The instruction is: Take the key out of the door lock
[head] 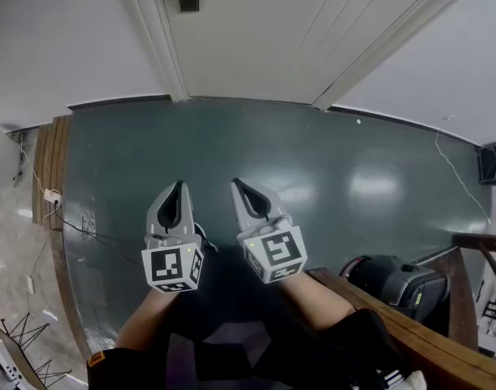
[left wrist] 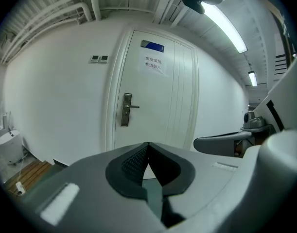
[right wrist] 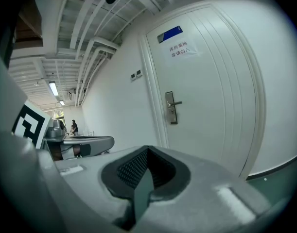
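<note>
Key not discernible at door lock; probably light, rigid, slick metal, so pinch flat head squarely. Left hand-held gripper and right hand-held gripper closed, empty.

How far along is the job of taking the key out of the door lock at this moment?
Nothing looks done yet. The left gripper and the right gripper are both shut and empty, and they are held well away from the door. Nothing is in hand. The lock plate is too small in every view to show a key. Still left: reach the lock plate, grip the key and pull it out.
</note>
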Motion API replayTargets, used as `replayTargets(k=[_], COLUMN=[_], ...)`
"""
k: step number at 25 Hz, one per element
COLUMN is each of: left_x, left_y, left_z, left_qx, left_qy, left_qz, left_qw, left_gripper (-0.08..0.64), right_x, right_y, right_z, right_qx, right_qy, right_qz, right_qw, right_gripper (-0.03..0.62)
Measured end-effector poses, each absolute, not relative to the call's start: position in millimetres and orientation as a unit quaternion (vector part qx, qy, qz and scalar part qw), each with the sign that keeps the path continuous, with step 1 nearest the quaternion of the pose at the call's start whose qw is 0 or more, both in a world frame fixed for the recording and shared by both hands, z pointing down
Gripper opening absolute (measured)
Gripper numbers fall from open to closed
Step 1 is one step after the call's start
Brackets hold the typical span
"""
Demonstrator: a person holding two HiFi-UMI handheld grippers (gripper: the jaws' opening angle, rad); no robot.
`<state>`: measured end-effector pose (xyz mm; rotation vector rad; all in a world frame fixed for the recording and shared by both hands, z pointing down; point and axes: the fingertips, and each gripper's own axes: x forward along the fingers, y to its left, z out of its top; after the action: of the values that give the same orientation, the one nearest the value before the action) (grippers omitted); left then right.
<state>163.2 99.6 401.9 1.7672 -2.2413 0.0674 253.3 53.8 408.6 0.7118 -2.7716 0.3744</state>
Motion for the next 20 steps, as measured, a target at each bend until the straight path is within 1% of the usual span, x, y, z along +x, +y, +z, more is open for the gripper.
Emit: replayTargets(k=[12,20], left_x=[146,91], left_y=[104,126], left_z=[403,401], left_qx=[0.619,0.609], left_qy=[-0.772,-0.781], left_qz=[0.007,-0.01], left_qw=[0.146,0.137], left_gripper=[0.018,0.017], right_x=[237,183], right_y=[49,69], right_z=[406,398], right_qx=[0.26,0.251], right_qy=[-0.948,-0.952], right_qz=[0.128,0.125], right_qw=[0.128,0.122], right_gripper=[-0.008,-0.008])
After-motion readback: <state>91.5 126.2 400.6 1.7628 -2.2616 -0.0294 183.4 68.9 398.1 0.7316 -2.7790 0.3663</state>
